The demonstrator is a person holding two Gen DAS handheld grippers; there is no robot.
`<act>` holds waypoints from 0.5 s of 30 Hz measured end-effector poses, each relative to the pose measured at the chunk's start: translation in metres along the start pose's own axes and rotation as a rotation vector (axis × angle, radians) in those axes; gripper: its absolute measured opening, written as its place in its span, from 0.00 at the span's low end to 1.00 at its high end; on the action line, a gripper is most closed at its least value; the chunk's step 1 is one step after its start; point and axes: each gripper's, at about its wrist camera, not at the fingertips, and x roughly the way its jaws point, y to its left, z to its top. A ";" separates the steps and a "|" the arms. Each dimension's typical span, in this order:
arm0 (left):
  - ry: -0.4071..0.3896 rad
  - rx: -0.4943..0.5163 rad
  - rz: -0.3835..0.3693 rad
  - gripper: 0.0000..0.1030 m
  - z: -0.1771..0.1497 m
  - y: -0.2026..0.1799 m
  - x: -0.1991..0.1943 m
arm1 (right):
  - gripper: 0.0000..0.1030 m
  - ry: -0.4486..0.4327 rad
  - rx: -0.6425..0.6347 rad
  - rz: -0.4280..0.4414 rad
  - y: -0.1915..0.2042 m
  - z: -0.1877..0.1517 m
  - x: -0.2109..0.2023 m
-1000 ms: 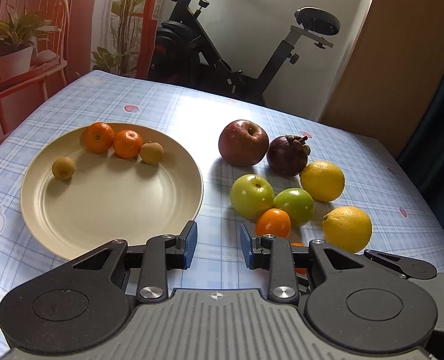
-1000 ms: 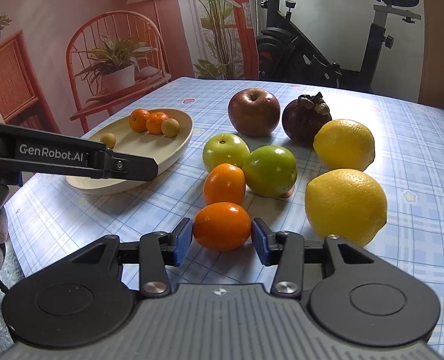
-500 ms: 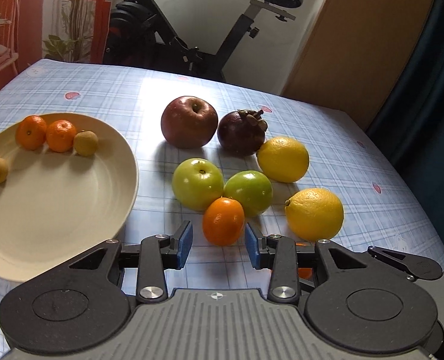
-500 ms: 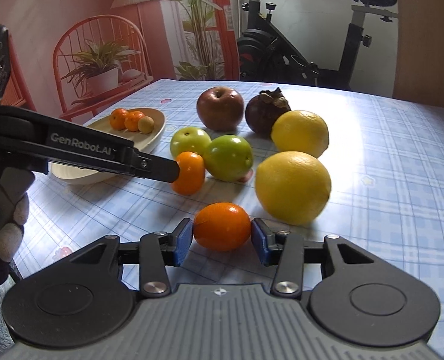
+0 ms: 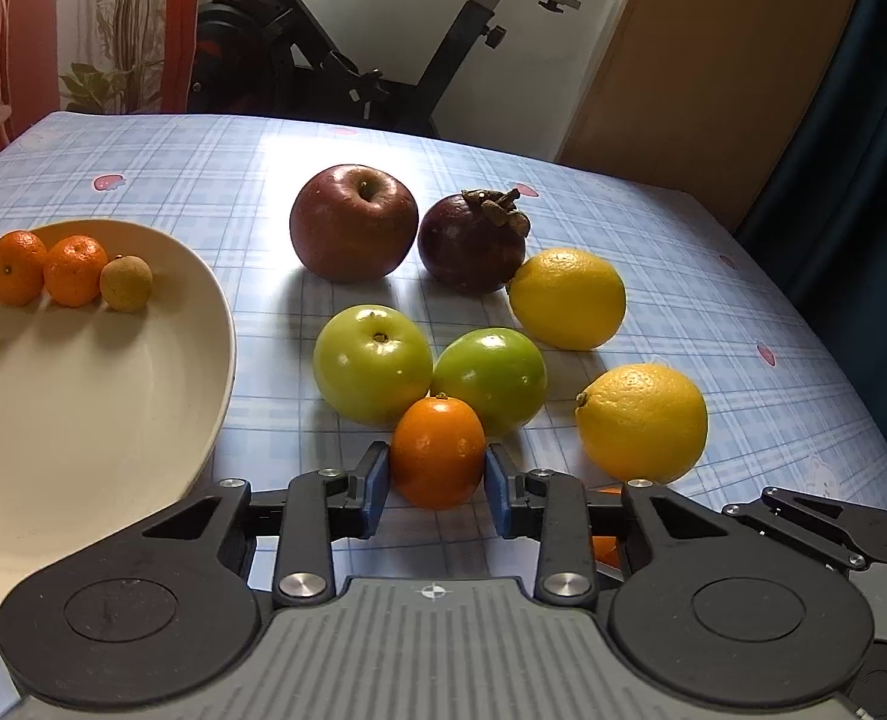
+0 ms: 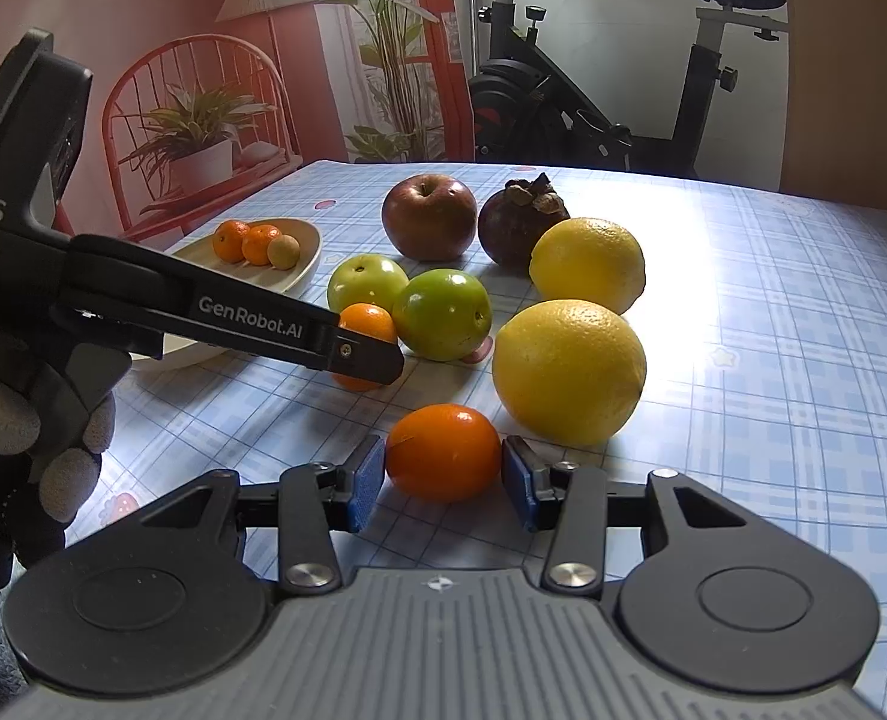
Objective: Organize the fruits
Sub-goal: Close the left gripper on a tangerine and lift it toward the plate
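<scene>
A small orange lies in front of two green apples. My left gripper has it between its closing jaws, both blue pads touching its sides. In the right wrist view that gripper's finger covers part of this orange. A second small orange sits before a lemon, and my right gripper is shut on it. On the cream plate at the left lie two mandarins and a brown longan.
A red apple, a dark mangosteen and a second lemon stand behind the green apples on the blue checked tablecloth. An exercise bike stands past the far edge. A gloved hand holds the left gripper.
My left gripper swung right from in front of the plate to the orange by the green apples and closed in on it. The right gripper kept its orange between the pads.
</scene>
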 end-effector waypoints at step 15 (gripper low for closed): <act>-0.070 -0.076 0.034 0.35 0.004 0.027 -0.057 | 0.44 -0.020 0.011 0.016 0.004 0.008 -0.003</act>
